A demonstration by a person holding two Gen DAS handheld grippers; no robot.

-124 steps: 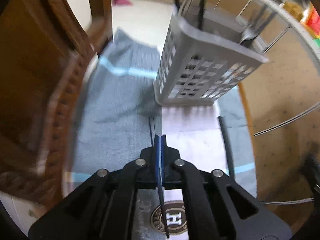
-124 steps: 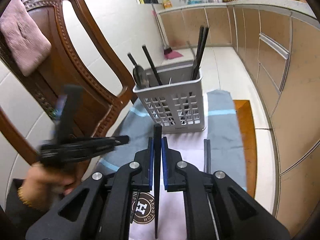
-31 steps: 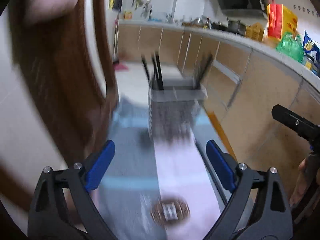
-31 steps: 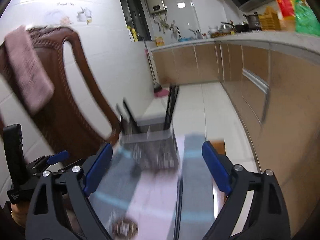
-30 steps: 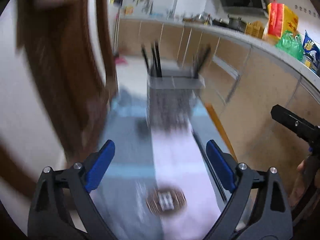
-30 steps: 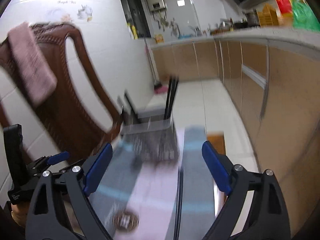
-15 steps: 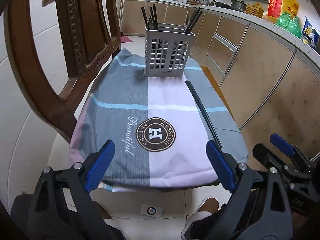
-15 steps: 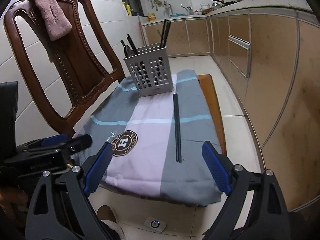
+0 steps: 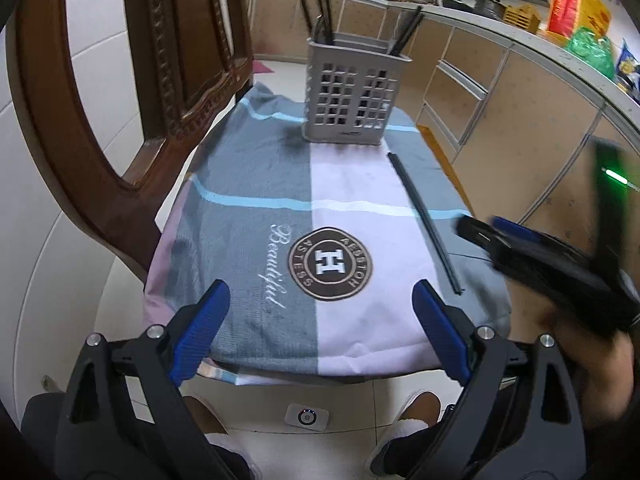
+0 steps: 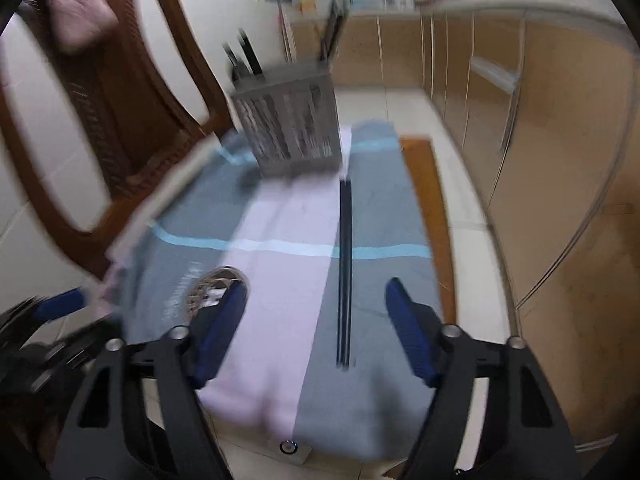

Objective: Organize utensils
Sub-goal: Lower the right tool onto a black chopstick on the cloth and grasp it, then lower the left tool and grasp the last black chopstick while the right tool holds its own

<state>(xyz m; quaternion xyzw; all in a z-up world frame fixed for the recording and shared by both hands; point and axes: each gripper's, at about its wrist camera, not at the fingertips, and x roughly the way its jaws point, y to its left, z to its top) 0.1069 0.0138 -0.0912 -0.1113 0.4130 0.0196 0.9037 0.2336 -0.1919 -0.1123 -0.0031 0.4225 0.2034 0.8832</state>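
Observation:
A grey perforated utensil holder [image 9: 354, 98] [image 10: 290, 124] stands at the far end of the cloth-covered seat and holds several dark utensils. One pair of black chopsticks [image 9: 424, 220] [image 10: 345, 272] lies flat on the cloth, on its right side. My left gripper [image 9: 320, 316] hangs open above the near edge of the cloth, with nothing between its blue pads. My right gripper [image 10: 316, 316] is low over the near end of the chopsticks; its jaws are closing, and the chopsticks lie in line between the pads without touching them. In the left wrist view the right gripper [image 9: 500, 240] is blurred.
A carved wooden chair back [image 9: 168, 60] [image 10: 120, 92] rises along the left, with a pink towel [image 10: 76, 12] over its top. Kitchen cabinets [image 9: 520, 92] run along the right. The patterned cloth [image 9: 248, 184] drapes over the seat edge; a person's feet in slippers [image 9: 408, 428] rest on the tiled floor below.
My right gripper has dropped toward the chopsticks and its pads have drawn closer together. The left gripper has come slightly lower and nearer the cloth, still wide open.

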